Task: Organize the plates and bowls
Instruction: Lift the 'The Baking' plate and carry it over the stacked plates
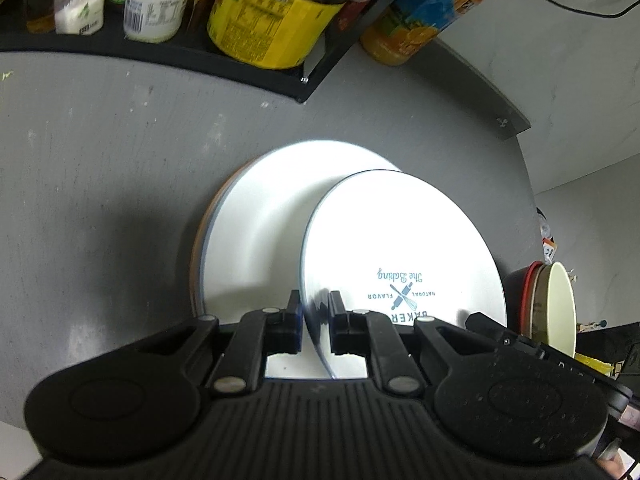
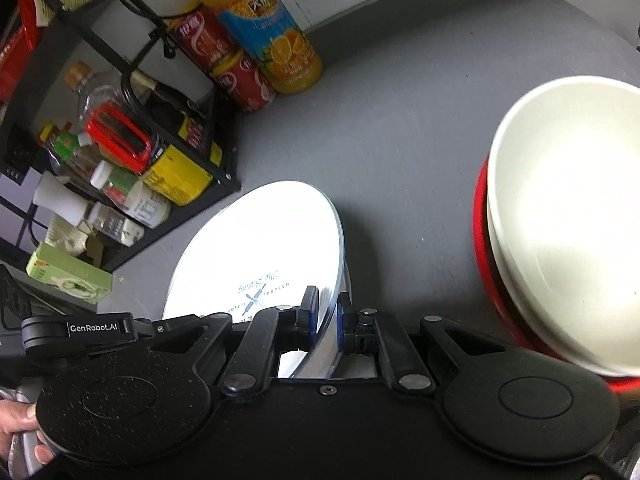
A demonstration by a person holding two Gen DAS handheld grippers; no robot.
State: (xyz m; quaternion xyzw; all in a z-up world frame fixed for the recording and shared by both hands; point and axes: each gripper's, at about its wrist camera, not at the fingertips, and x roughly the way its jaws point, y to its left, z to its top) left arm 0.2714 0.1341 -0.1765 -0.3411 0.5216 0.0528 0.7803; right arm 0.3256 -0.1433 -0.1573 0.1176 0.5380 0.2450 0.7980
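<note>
A white plate printed with a bakery logo (image 1: 400, 248) is held tilted between both grippers. My left gripper (image 1: 314, 320) is shut on its near rim. My right gripper (image 2: 325, 320) is shut on the rim of the same plate (image 2: 260, 248). Under it a stack of white plates (image 1: 260, 224) lies on the grey table. A cream bowl (image 2: 568, 232) sits nested in a red bowl (image 2: 480, 216) to the right; the stacked bowls also show at the right edge of the left wrist view (image 1: 548, 308).
A black wire rack (image 2: 160, 128) with jars, bottles and a yellow can (image 1: 272, 20) stands at the back left. An orange juice bottle (image 2: 272, 36) and red cans (image 2: 224, 60) stand beside it. The grey table (image 2: 400, 120) ends at a white wall.
</note>
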